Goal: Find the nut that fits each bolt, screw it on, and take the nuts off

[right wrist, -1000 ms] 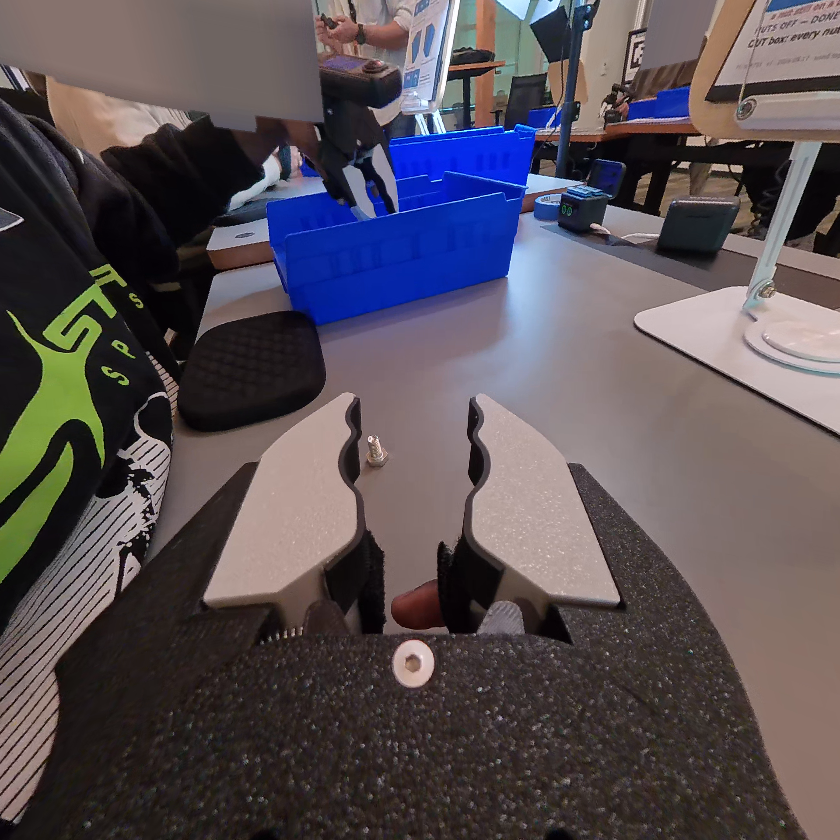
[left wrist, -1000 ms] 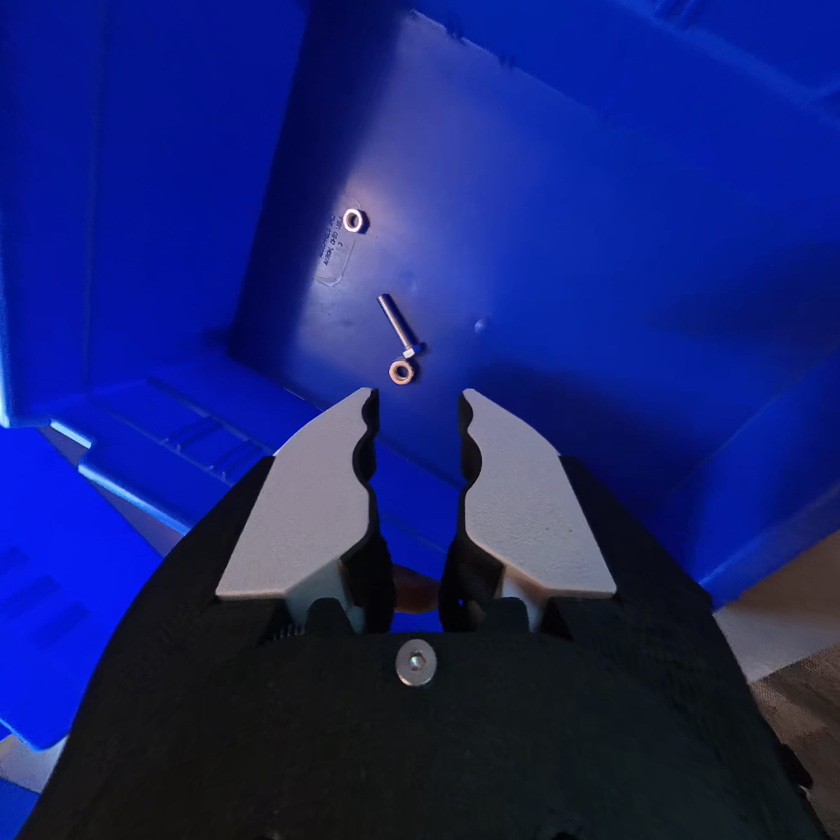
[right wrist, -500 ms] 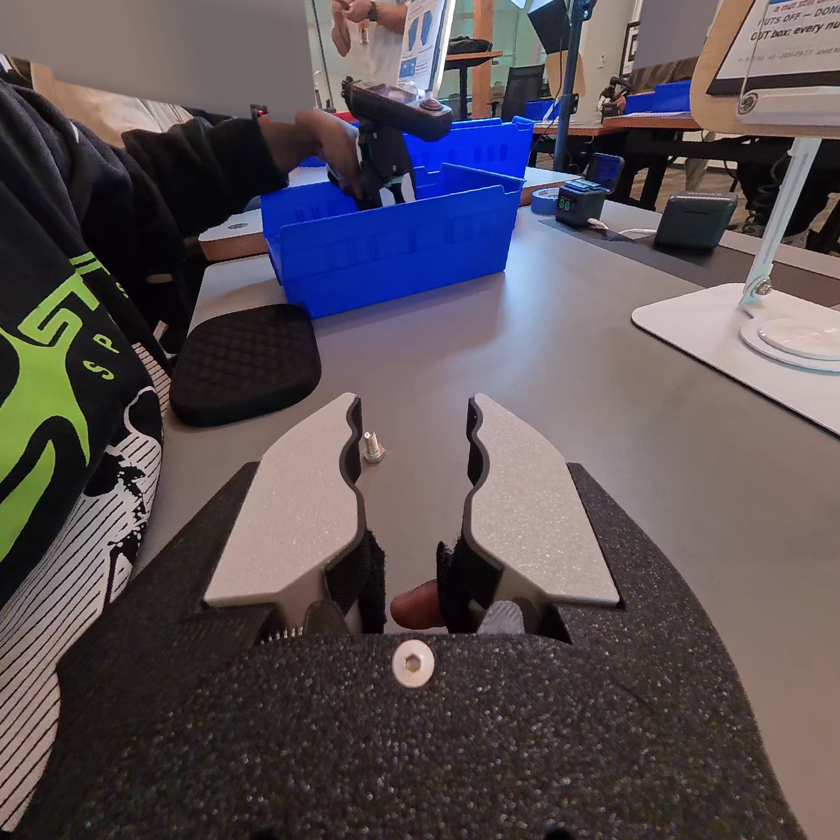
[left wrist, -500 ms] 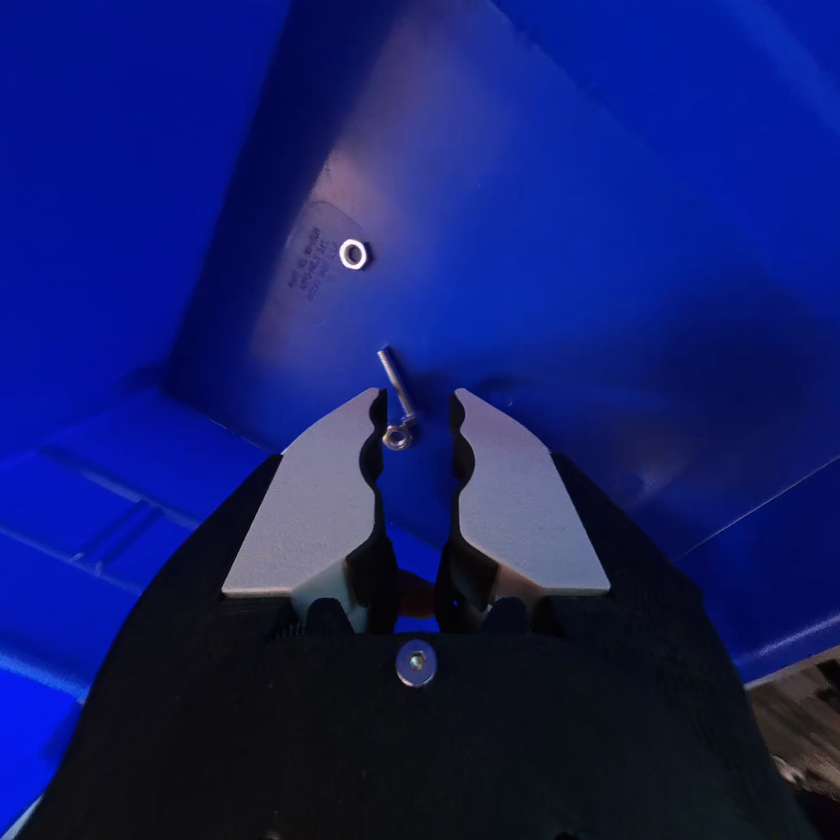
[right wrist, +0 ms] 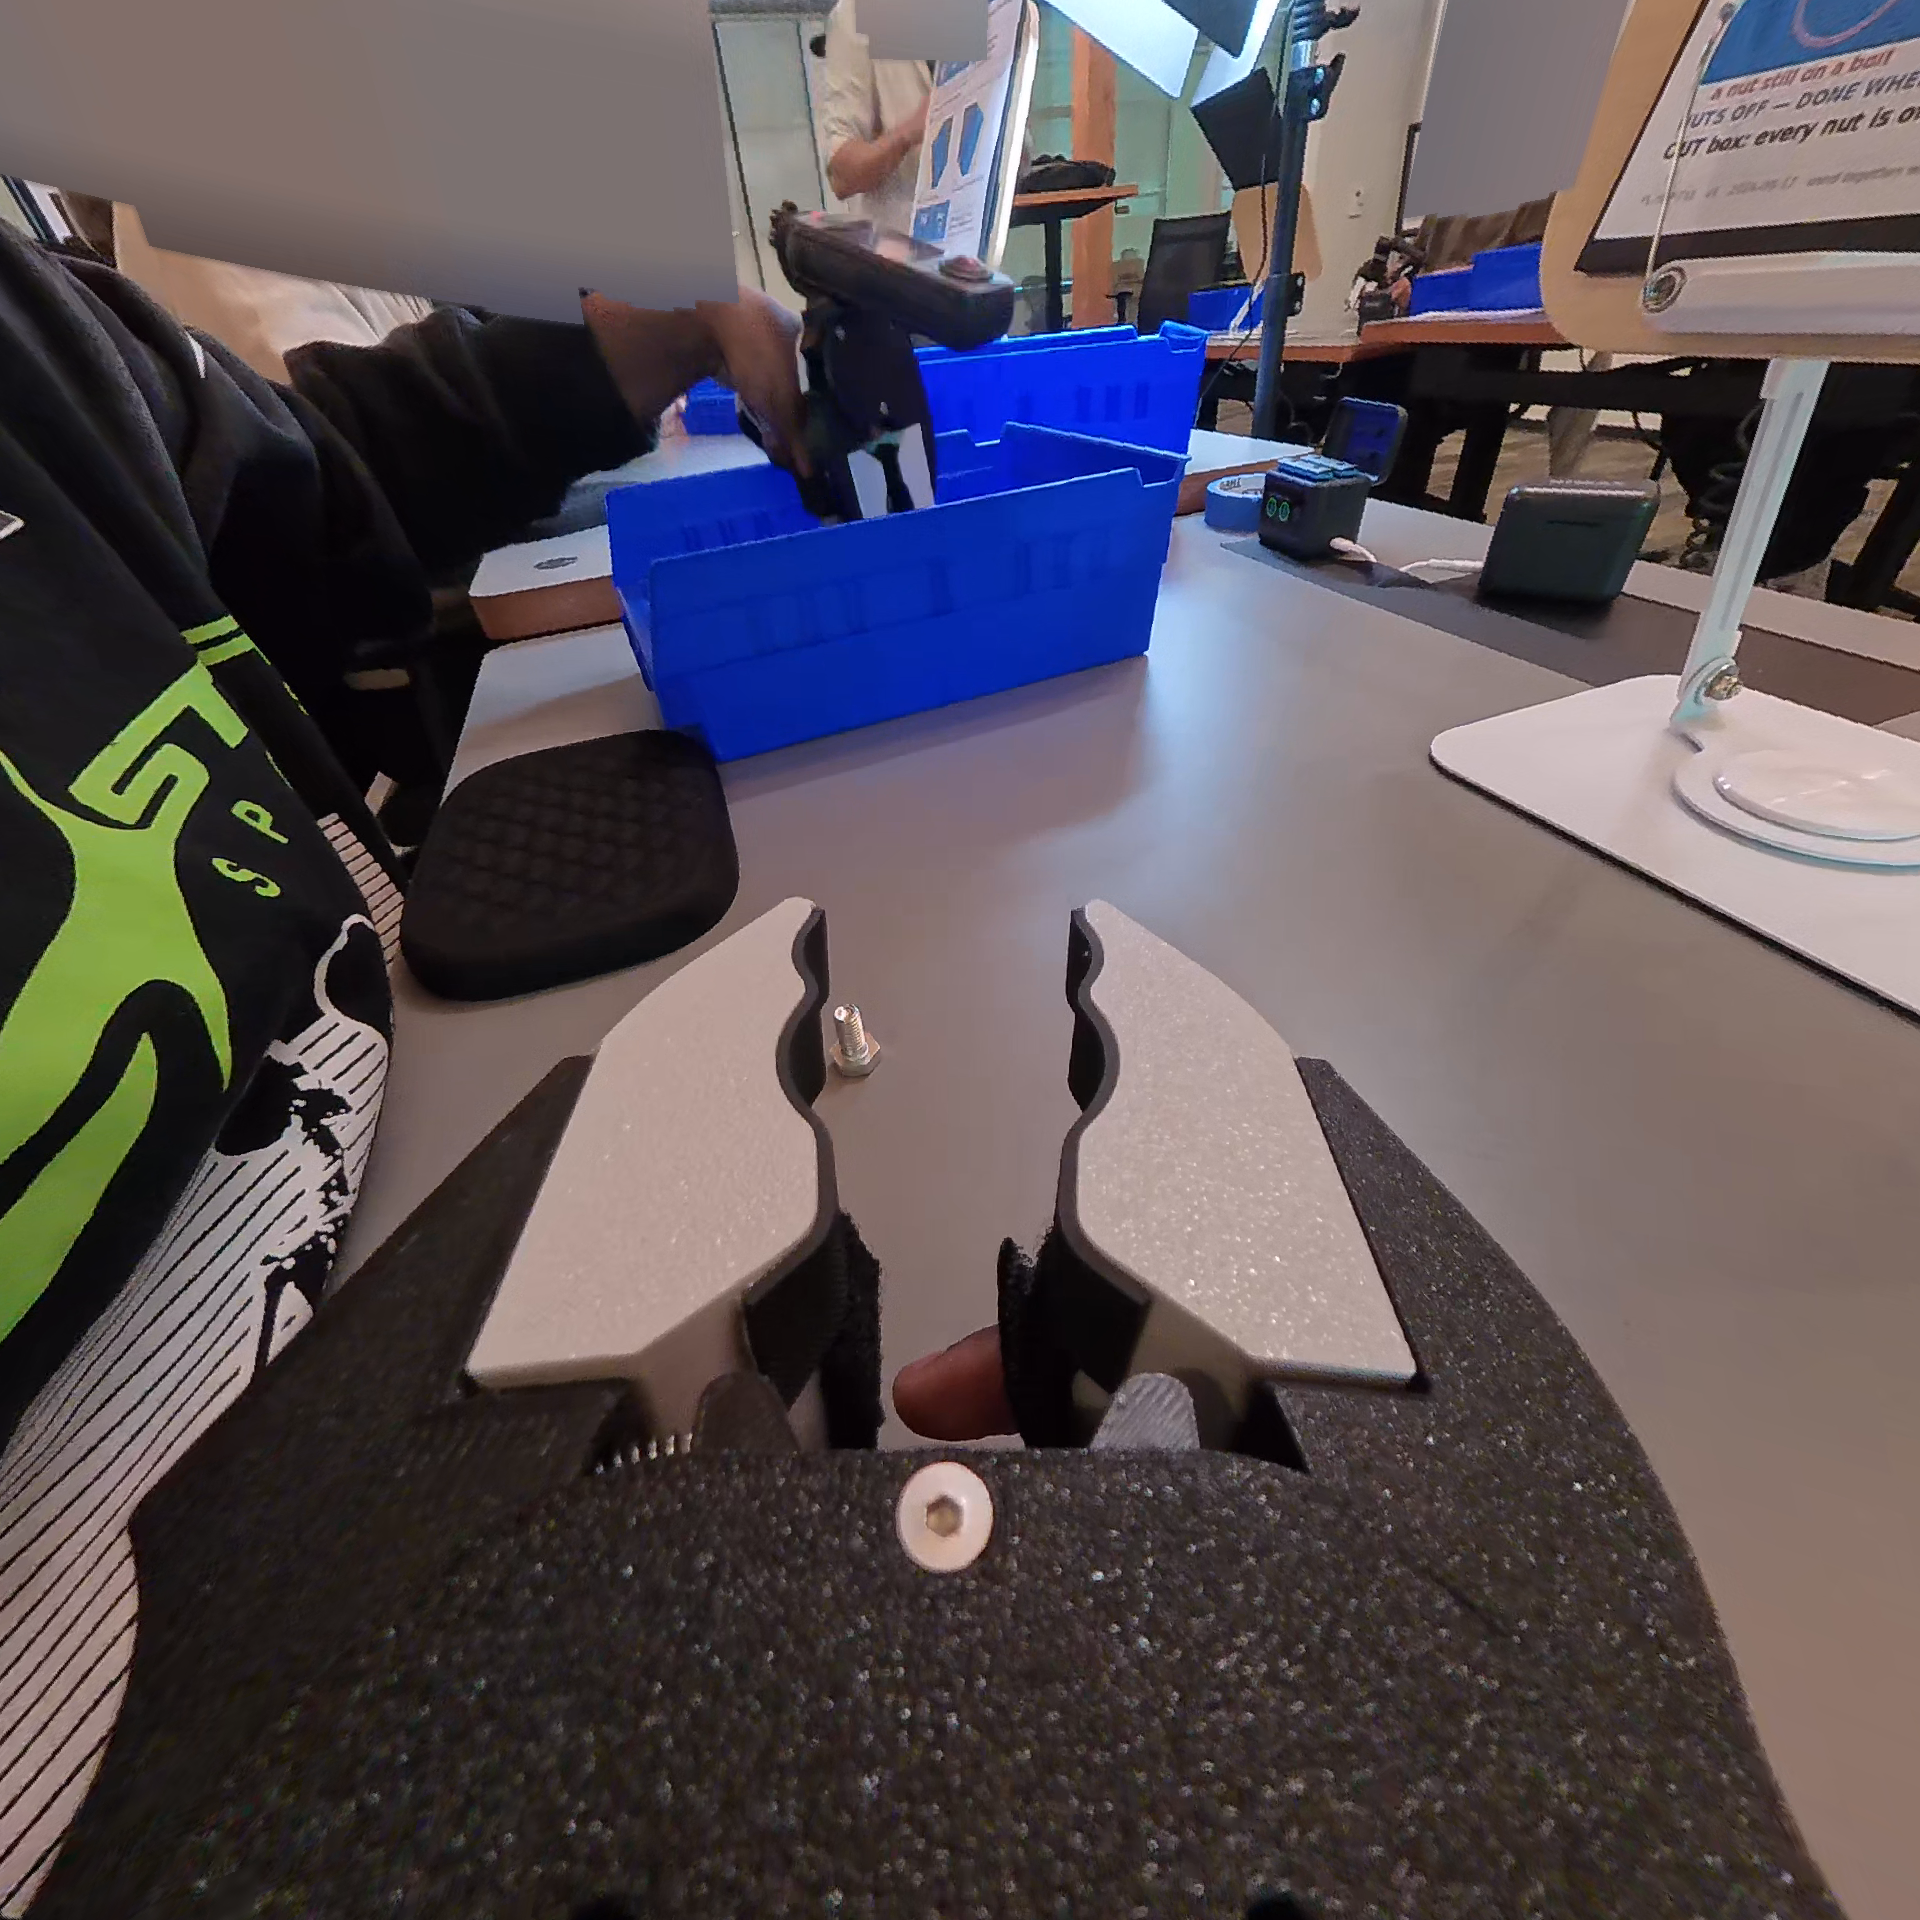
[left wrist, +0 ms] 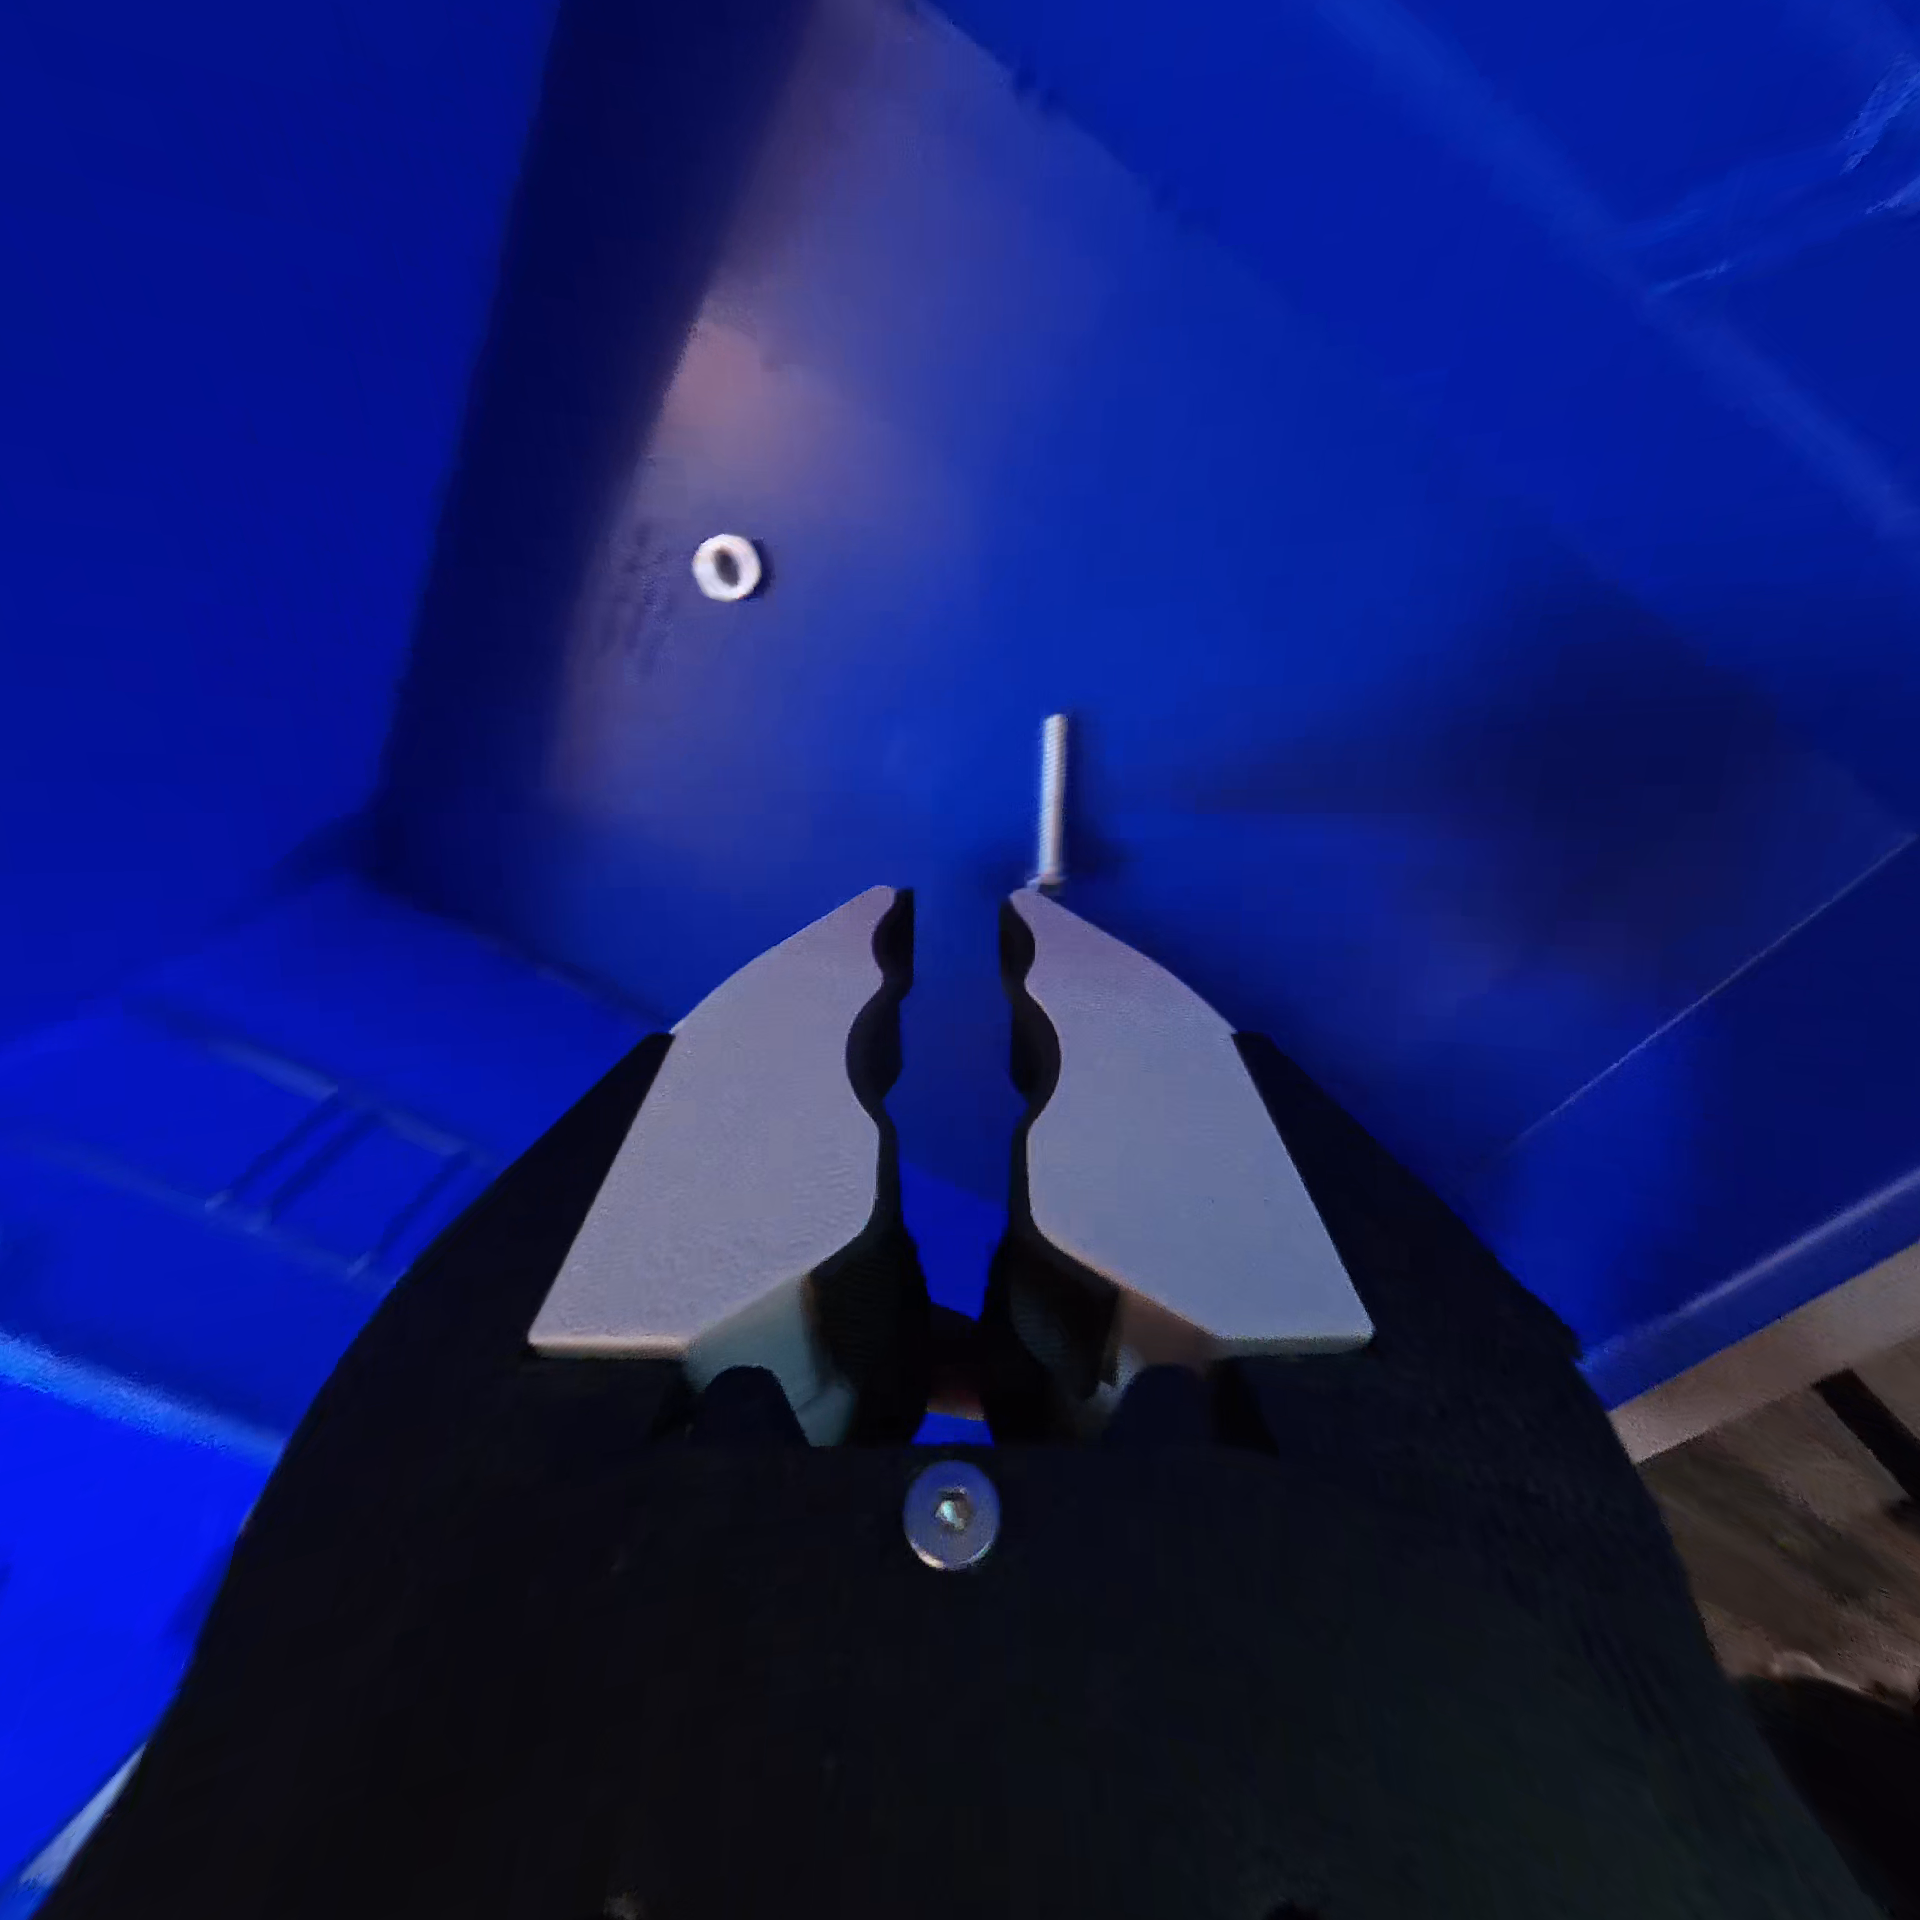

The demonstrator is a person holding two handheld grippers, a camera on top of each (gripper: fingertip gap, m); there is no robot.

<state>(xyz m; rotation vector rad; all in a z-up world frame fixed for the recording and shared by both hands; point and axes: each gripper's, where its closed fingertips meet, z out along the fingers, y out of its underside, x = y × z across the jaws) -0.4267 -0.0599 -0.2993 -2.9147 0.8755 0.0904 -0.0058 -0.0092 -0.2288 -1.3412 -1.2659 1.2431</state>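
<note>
In the left wrist view, my left gripper [left wrist: 957, 902] is down inside a blue bin [left wrist: 1351, 520], jaws a narrow gap apart with nothing visible between them. A long thin bolt [left wrist: 1052, 795] lies on the bin floor, its head just beyond my right fingertip [left wrist: 1049, 935]. A loose nut [left wrist: 727, 567] lies farther off to the left. In the right wrist view, my right gripper [right wrist: 948, 925] is open over the grey table [right wrist: 1299, 1039]. A short bolt [right wrist: 854, 1039] stands on its head beside the left finger [right wrist: 686, 1122]. The left gripper [right wrist: 878, 457] shows far off in the bin [right wrist: 904, 623].
A black padded rest [right wrist: 571, 852] lies left of the short bolt. A white stand base [right wrist: 1621, 769] sits at the right. Two small devices [right wrist: 1309, 509] and a blue tape roll [right wrist: 1231, 499] stand behind the bin. A person's dark sleeve [right wrist: 416, 416] reaches to the bin. Spacing between my two grippers at the tips: around 45 cm. To the loose nut [left wrist: 727, 567]: left tips about 7 cm, right tips about 45 cm. Measured from the fingertips, the short bolt [right wrist: 854, 1039] is 10 cm or so from the right gripper and 35 cm from the left.
My left gripper went deeper into the bin and its jaws narrowed. The long bolt now lies right of the tips, and the nut by its head is out of sight. The right gripper stayed put.
</note>
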